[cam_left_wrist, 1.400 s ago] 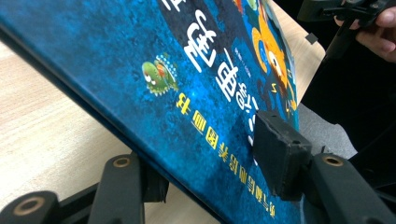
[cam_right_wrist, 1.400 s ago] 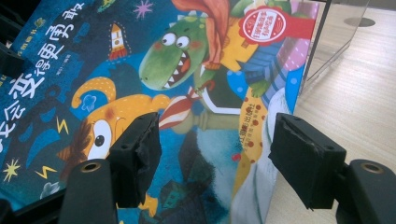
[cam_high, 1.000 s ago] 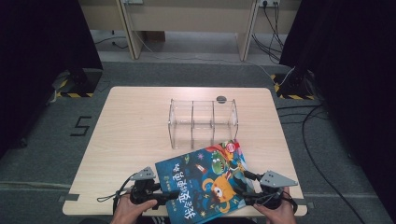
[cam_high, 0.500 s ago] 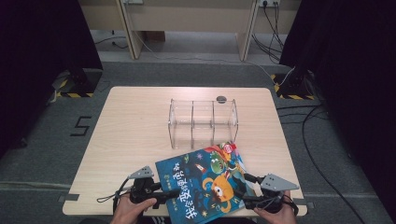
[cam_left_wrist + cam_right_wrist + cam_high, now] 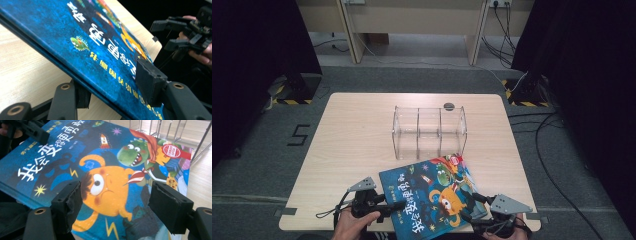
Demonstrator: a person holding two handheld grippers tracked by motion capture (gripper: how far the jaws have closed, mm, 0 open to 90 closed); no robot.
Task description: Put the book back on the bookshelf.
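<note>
Right gripper view: book [image 5: 105, 177] cover bears white Chinese characters, red round sticker [image 5: 172, 150].

Two hand-held grippers, near table edge.
Left gripper [image 5: 394, 206]: jaws clamped across the book [image 5: 432, 195] edge, one above, one below. Right gripper [image 5: 116, 206]: jaws spread wide, the cover between them, untouched.

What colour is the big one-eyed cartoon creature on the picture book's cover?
Orange, on the dark blue picture book; clearest in the right gripper view.
</note>
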